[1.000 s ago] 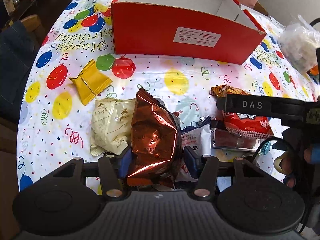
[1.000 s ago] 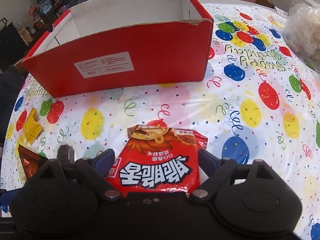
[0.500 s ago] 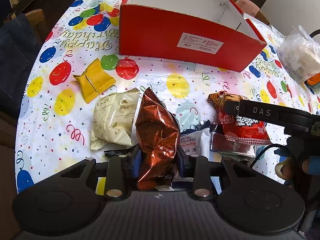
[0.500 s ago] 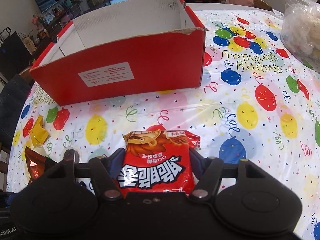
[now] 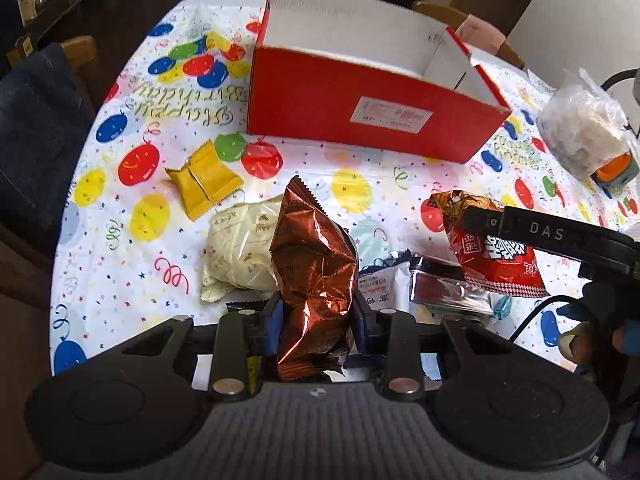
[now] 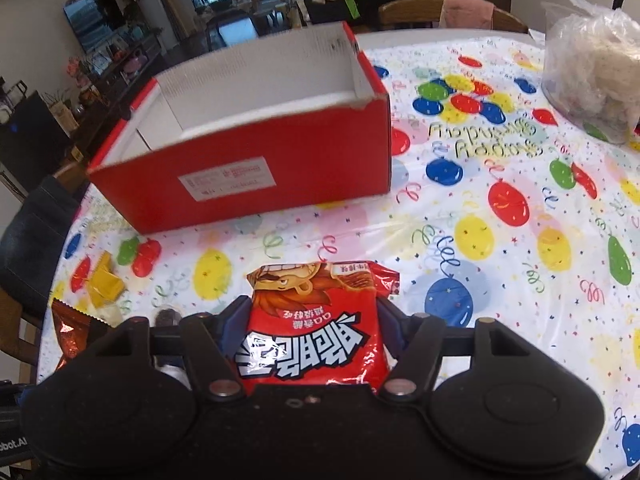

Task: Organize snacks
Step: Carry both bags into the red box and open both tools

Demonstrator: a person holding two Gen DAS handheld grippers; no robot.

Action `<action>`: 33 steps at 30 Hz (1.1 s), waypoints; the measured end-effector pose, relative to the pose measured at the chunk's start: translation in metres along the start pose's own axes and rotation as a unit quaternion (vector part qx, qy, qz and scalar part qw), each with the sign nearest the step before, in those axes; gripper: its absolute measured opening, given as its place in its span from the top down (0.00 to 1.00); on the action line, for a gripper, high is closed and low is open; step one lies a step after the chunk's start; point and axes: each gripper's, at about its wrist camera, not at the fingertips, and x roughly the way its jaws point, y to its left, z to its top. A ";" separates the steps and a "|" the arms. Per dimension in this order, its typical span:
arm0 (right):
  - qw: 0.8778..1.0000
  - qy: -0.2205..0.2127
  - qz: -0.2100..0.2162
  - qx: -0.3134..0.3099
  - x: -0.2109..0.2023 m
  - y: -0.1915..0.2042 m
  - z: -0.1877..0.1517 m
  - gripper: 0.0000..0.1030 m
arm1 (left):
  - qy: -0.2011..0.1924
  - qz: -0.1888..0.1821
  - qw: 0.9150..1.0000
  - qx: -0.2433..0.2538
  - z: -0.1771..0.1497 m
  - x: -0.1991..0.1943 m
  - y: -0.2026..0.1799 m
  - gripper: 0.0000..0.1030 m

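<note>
My left gripper (image 5: 318,314) is shut on a copper foil snack bag (image 5: 314,272) and holds it upright above the table. My right gripper (image 6: 314,320) is shut on a red snack bag (image 6: 316,328) with a cartoon face; that bag also shows in the left wrist view (image 5: 490,244), lifted off the table. An open red cardboard box (image 5: 360,100) with a white inside stands ahead, also in the right wrist view (image 6: 256,168). I see nothing inside it. A yellow packet (image 5: 204,178), a cream bag (image 5: 240,252) and white and clear-wrapped snacks (image 5: 436,286) lie on the table.
The table has a balloon-print birthday cloth (image 6: 500,208). A clear plastic bag of pale food (image 6: 592,64) sits at the far right, with an orange and green object (image 5: 614,170) beside it. Chairs (image 6: 436,16) stand around the table edges.
Both grippers closed on their bags and rose with them. The box now looks farther below and ahead in both views.
</note>
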 end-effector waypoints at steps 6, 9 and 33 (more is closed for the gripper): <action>0.999 -0.024 0.020 -0.010 -0.032 0.011 0.006 0.37 | -0.015 -0.008 1.000 0.000 0.003 -0.022 0.004 0.68; 0.999 -0.038 0.027 -0.021 -0.048 0.016 0.011 0.37 | -0.028 -0.011 1.000 0.007 0.008 -0.036 0.003 0.68; 0.991 -0.076 0.052 -0.093 -0.031 0.016 0.142 0.36 | -0.063 0.026 0.997 0.031 0.153 -0.032 -0.025 0.68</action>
